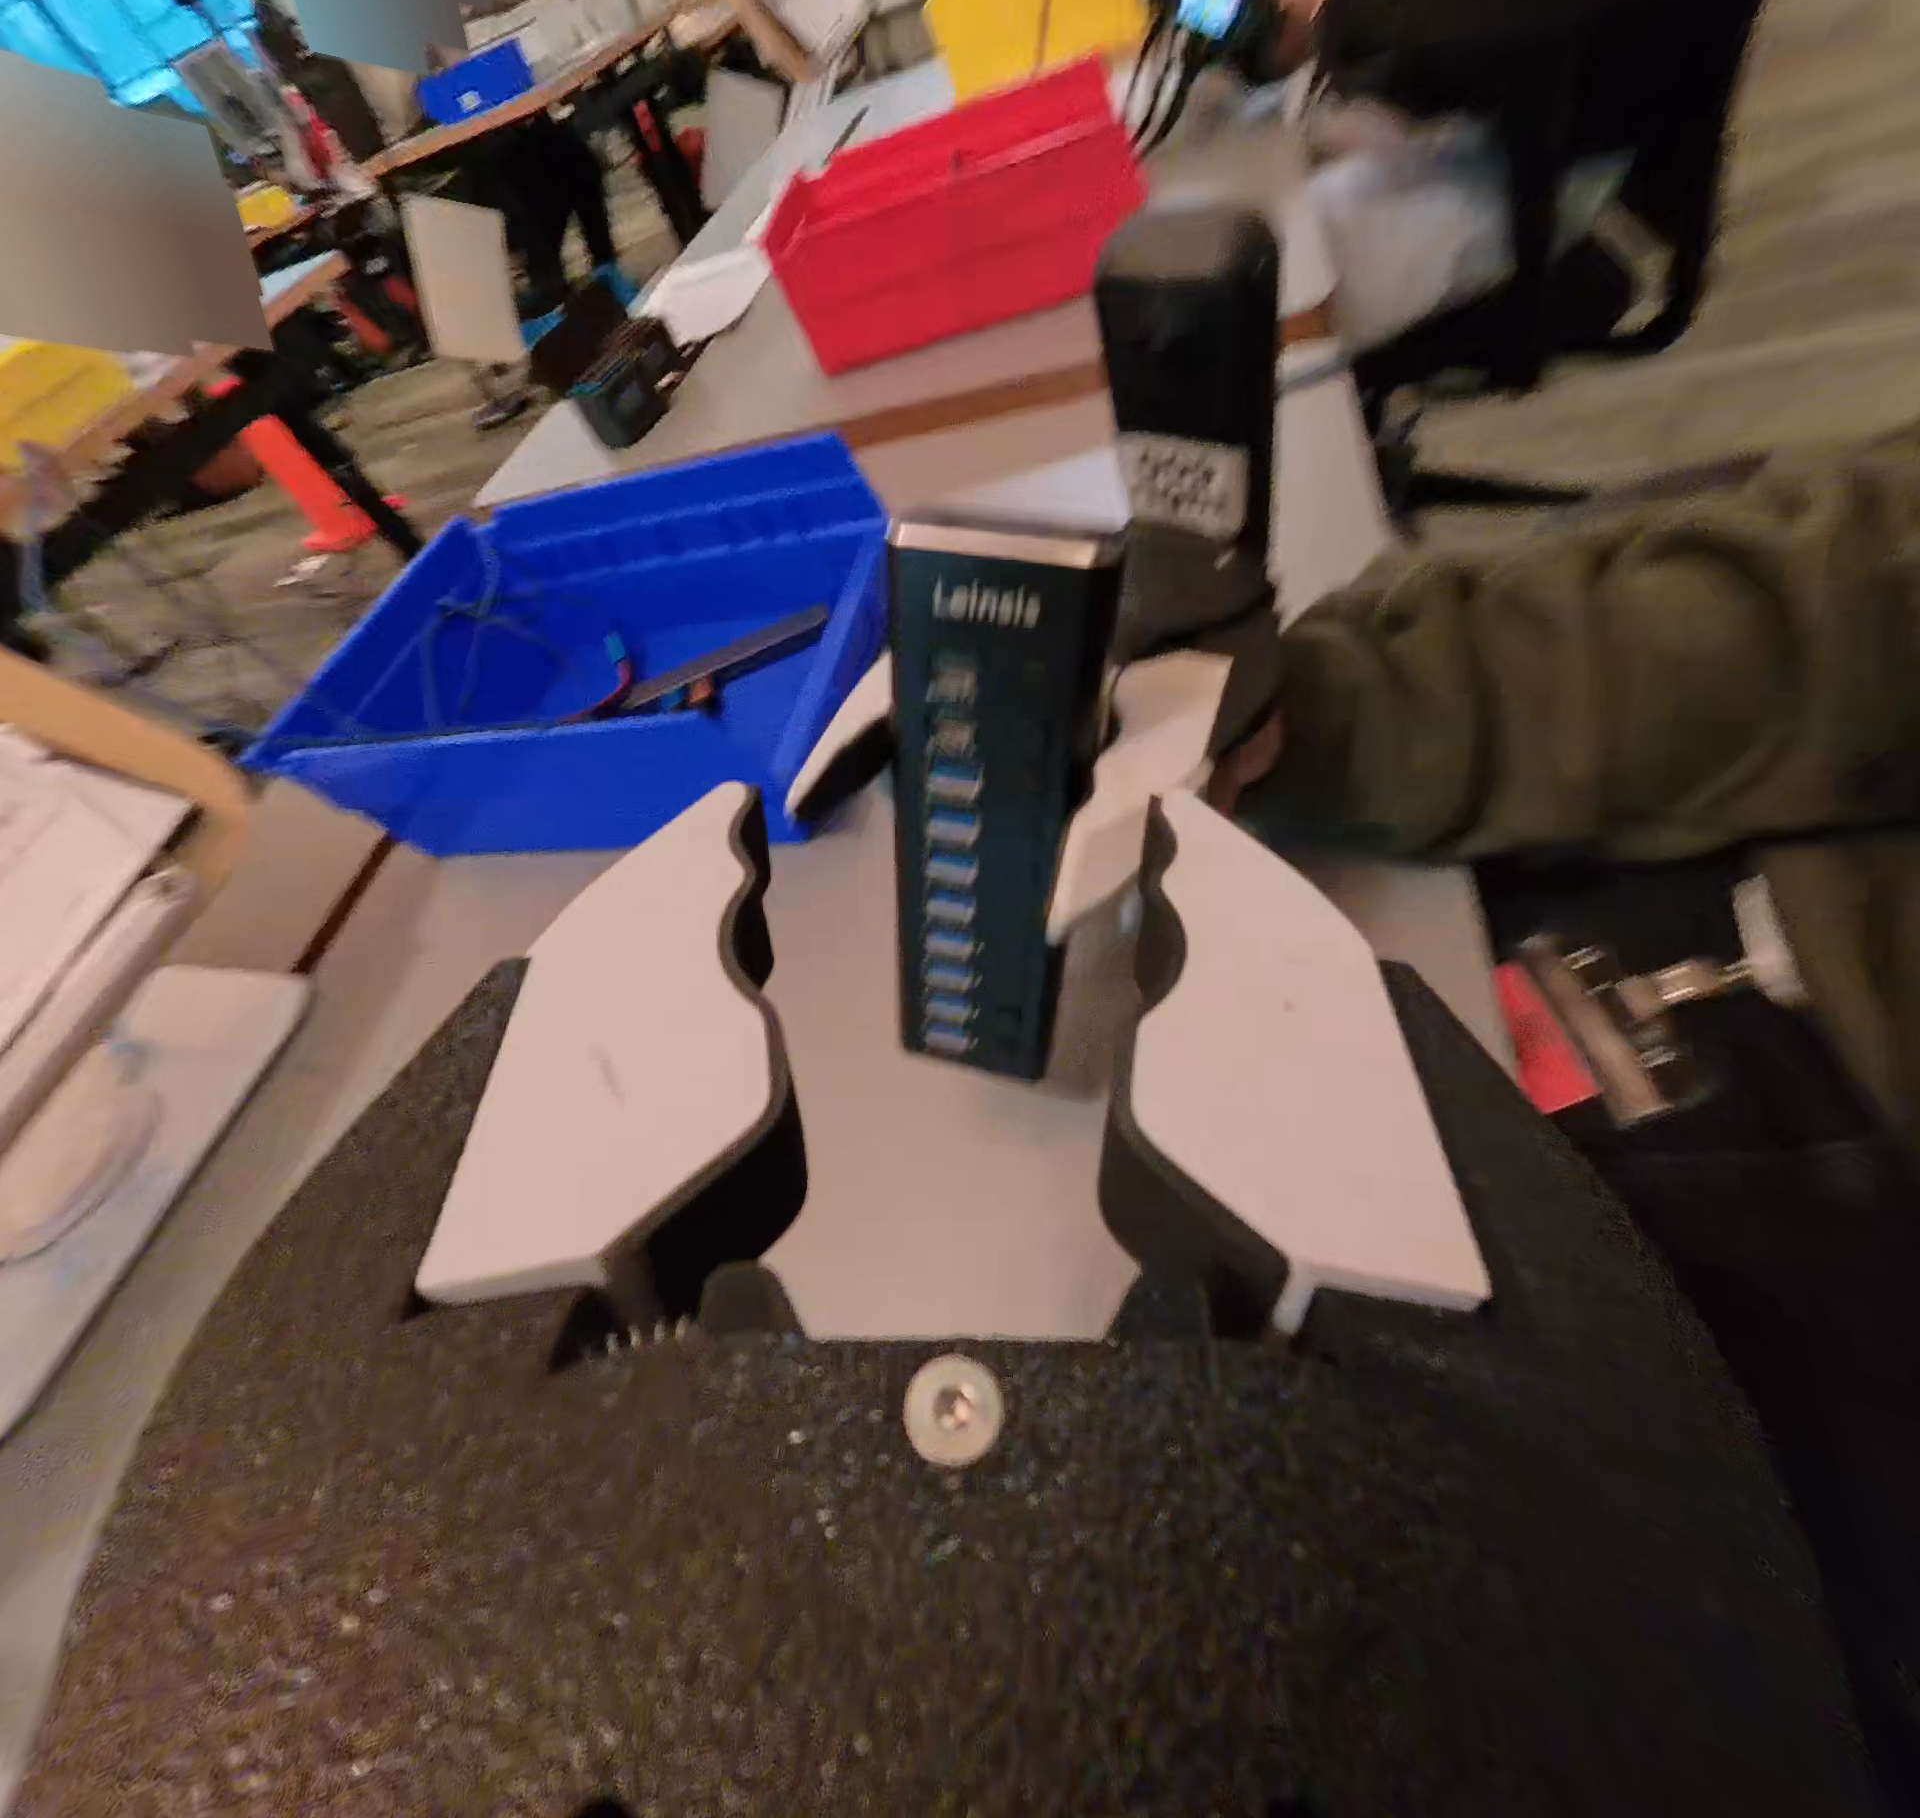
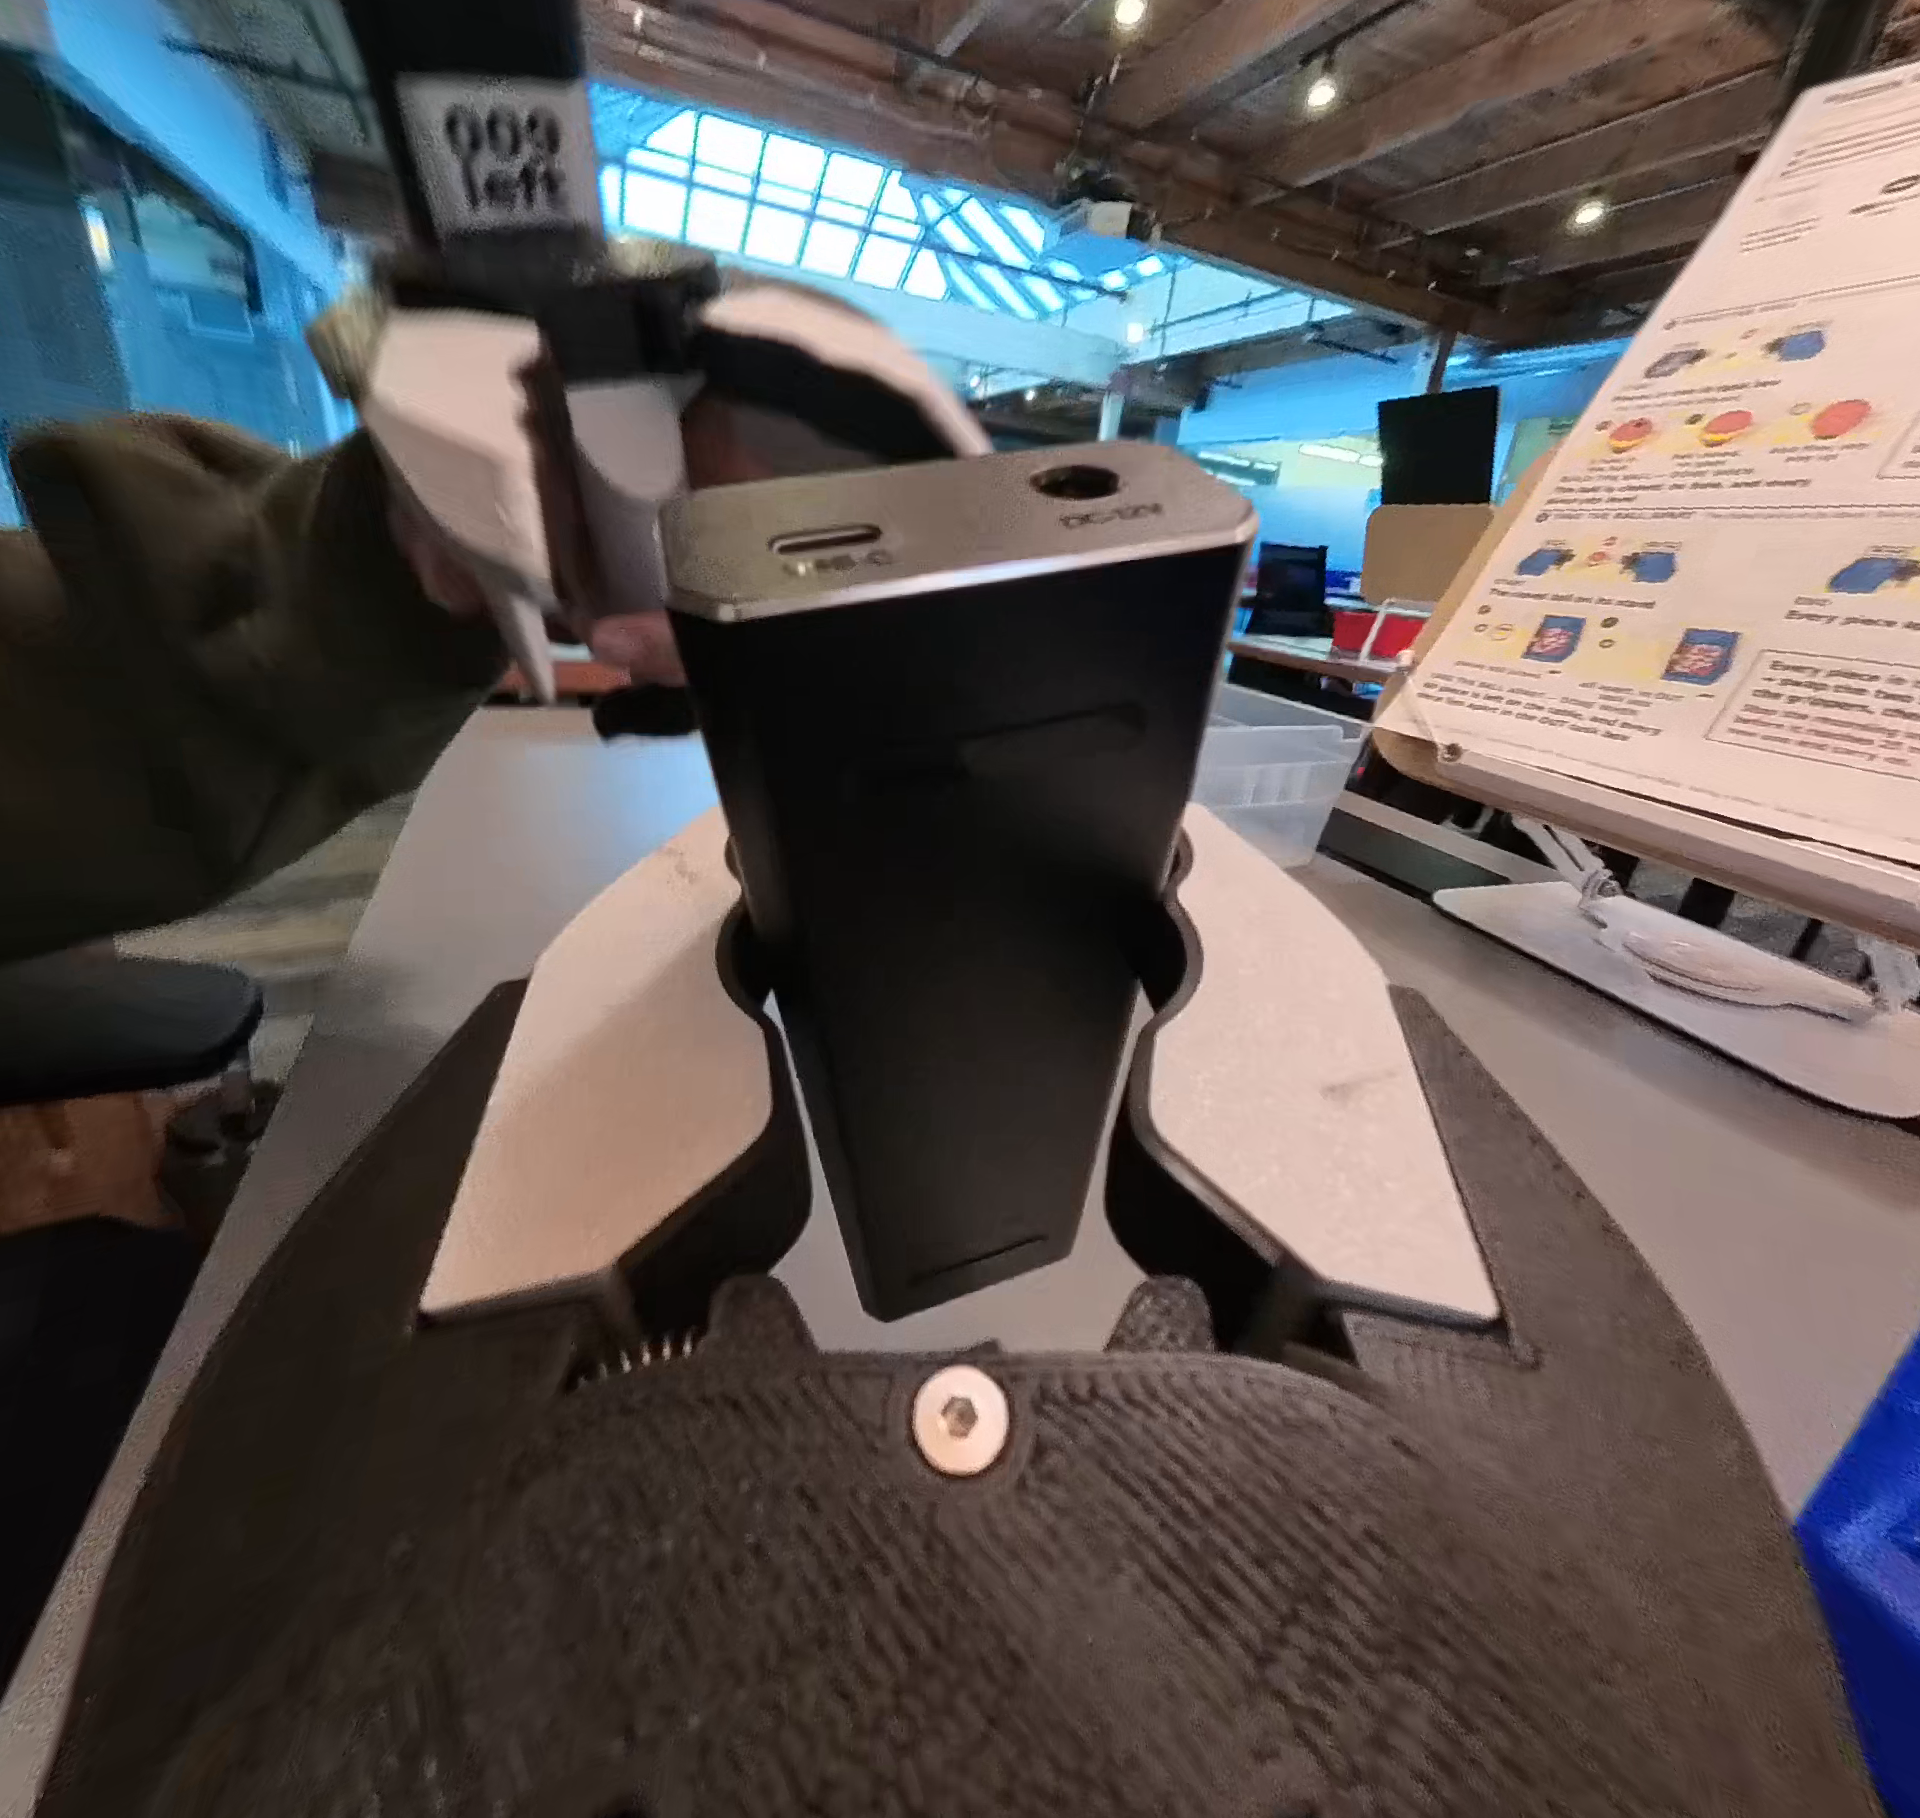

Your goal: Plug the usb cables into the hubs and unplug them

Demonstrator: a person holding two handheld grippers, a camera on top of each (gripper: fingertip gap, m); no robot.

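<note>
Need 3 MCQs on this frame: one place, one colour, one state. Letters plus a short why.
1. Where is the blue bin relative to the USB hub in the left wrist view?
A. image-left of it
B. image-right of it
C. on top of it

2. What colour is the bin on the table beyond the blue bin?
A. green
B. red
C. white

3. What is the right gripper doing?
A. open, empty
B. shut on a cable
C. shut on the hub

Answers: 1 A, the bin sits to the hub's image-left. 2 B, the red bin lies beyond. 3 C, its fingers clamp the hub's sides.
</note>
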